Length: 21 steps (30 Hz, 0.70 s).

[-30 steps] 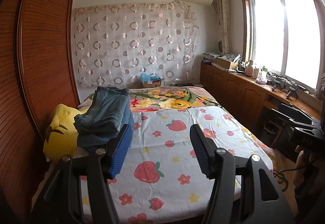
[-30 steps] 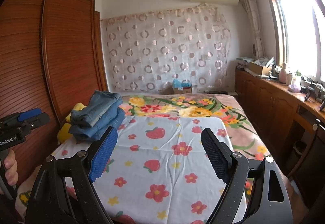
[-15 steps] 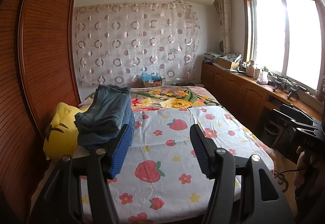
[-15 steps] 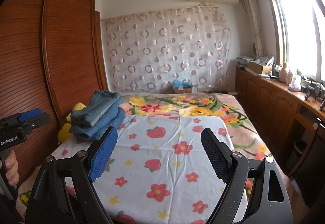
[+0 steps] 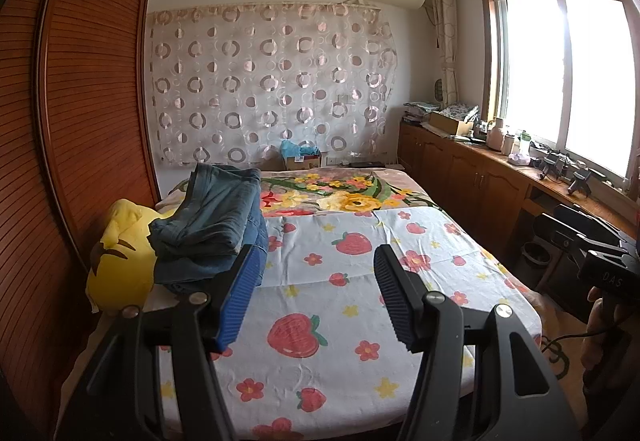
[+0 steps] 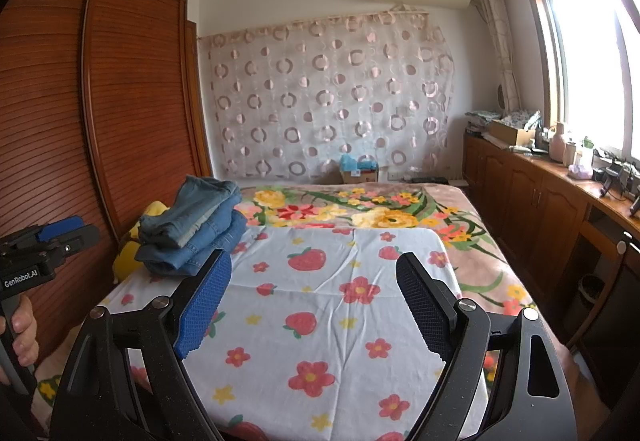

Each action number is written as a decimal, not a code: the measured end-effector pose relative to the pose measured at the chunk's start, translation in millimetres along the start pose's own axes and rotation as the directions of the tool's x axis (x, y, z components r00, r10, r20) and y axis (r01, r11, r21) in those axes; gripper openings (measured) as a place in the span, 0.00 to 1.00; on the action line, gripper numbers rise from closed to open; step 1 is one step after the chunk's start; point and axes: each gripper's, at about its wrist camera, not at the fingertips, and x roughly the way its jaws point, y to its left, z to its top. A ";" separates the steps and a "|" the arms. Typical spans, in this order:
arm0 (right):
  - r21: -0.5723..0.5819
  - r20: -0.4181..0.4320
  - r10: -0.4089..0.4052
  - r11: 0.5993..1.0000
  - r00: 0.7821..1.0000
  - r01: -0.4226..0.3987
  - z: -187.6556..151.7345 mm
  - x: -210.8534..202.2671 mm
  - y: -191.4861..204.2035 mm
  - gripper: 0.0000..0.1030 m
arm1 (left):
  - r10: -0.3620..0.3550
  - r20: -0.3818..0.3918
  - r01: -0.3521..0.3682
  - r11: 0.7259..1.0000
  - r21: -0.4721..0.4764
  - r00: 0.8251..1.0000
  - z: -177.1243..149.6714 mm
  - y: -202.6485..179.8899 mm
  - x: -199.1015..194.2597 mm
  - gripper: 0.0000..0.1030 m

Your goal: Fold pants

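Both tools are matte black plastic with speckled arms and round silver screws at the joints. The left gripper [image 5: 316,293] has one ribbed blue pad and one ribbed black pad; the right gripper [image 6: 314,301] pairs dotted blue and black pads. White "GenRobot.AI" lettering marks the left body, and "DAS" the right handle.

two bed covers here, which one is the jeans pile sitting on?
The white strawberry sheet in front. The pile of jeans sits at its far left corner, beside the yellow pillow. The flowered pink blanket lies beyond it.
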 end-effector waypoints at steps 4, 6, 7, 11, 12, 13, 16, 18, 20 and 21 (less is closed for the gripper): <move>0.001 0.000 0.000 1.000 1.000 0.000 0.0 -0.4 0.7 0.84 | -0.001 0.000 0.001 1.000 0.001 1.000 0.2 0.7 -0.1 0.57; 0.000 -0.001 -0.001 1.000 1.000 0.001 0.6 0.5 -0.8 0.84 | -0.001 0.000 0.001 1.000 0.001 1.000 0.0 0.4 -0.2 0.57; 0.000 0.000 -0.001 1.000 1.000 0.001 0.2 -0.3 0.7 0.84 | -0.001 0.000 0.001 1.000 0.000 1.000 0.4 1.0 0.0 0.57; 0.000 -0.001 -0.002 1.000 1.000 0.002 0.8 0.5 -0.8 0.84 | 0.000 0.001 0.000 1.000 0.000 1.000 0.2 0.5 -0.4 0.57; 0.001 -0.001 -0.001 1.000 1.000 0.001 0.5 0.0 0.3 0.84 | 0.000 0.001 0.000 1.000 0.000 1.000 0.2 0.4 -0.5 0.57; 0.001 -0.001 0.000 1.000 1.000 0.000 0.4 -0.4 0.7 0.84 | 0.000 0.001 0.000 1.000 0.000 1.000 0.5 0.8 -0.2 0.57; 0.000 -0.001 0.000 1.000 1.000 0.000 0.6 -0.5 0.4 0.84 | -0.001 0.002 0.001 1.000 -0.002 1.000 -0.2 1.0 -0.1 0.57; 0.000 0.000 -0.001 1.000 1.000 0.001 0.9 -0.1 0.0 0.84 | 0.000 0.001 0.000 1.000 -0.001 1.000 -0.7 0.6 0.0 0.57; -0.001 -0.001 0.000 1.000 1.000 0.000 1.1 0.1 -0.7 0.84 | 0.000 0.001 0.000 1.000 -0.001 1.000 -0.6 1.0 -0.3 0.57; 0.000 -0.001 -0.001 1.000 1.000 0.001 1.3 0.4 -1.1 0.84 | 0.000 0.001 0.000 1.000 -0.001 1.000 -0.7 0.9 -0.3 0.57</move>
